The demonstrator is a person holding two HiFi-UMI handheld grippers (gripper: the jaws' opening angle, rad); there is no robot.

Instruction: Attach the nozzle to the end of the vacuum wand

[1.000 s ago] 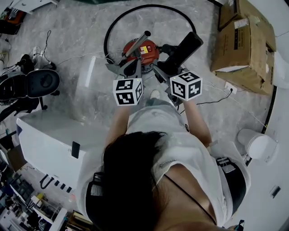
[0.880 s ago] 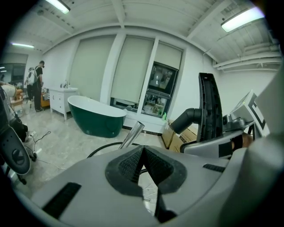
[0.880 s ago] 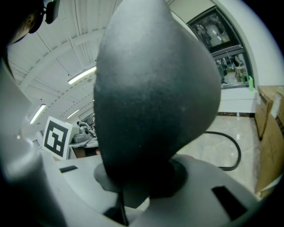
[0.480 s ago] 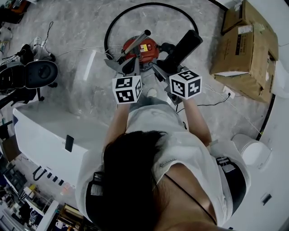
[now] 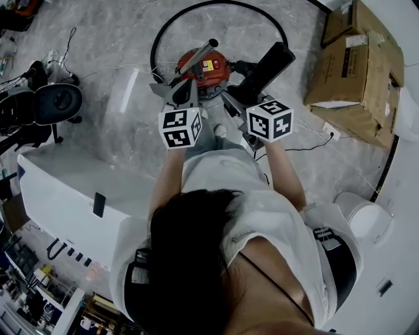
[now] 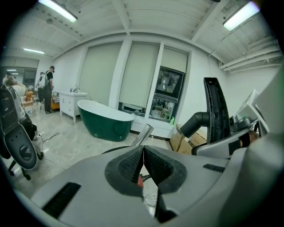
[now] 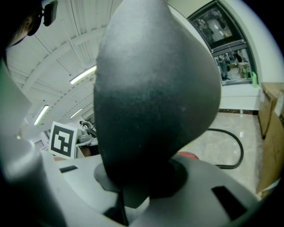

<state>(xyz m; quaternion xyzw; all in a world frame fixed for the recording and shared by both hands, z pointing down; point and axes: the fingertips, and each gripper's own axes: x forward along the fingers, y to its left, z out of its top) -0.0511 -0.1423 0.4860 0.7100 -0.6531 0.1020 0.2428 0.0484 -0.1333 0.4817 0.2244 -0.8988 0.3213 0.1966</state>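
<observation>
A red canister vacuum (image 5: 208, 70) sits on the floor ahead of me inside its looping black hose (image 5: 196, 8). The chrome wand (image 5: 196, 60) slants up from it, open end uppermost, and shows as a tube (image 6: 143, 135) just beyond the tips of my left gripper (image 6: 143, 157). That left gripper (image 5: 177, 91) is shut, pads meeting with nothing visible between them. My right gripper (image 5: 239, 98) is shut on the black nozzle (image 5: 267, 69), held up to the right of the wand. The nozzle (image 7: 155, 97) fills the right gripper view and hides the right gripper (image 7: 133, 186) at its tips.
Cardboard boxes (image 5: 357, 65) stand at the right, a white bin (image 5: 363, 212) nearer me. A black office chair (image 5: 52, 108) and a white cabinet (image 5: 72, 196) are on the left. A thin cable (image 5: 308, 144) crosses the floor. A green bathtub (image 6: 104, 122) stands far ahead.
My left gripper has shifted slightly up and to the left in the head view and tilted a little. The right gripper and the nozzle have stayed put.
</observation>
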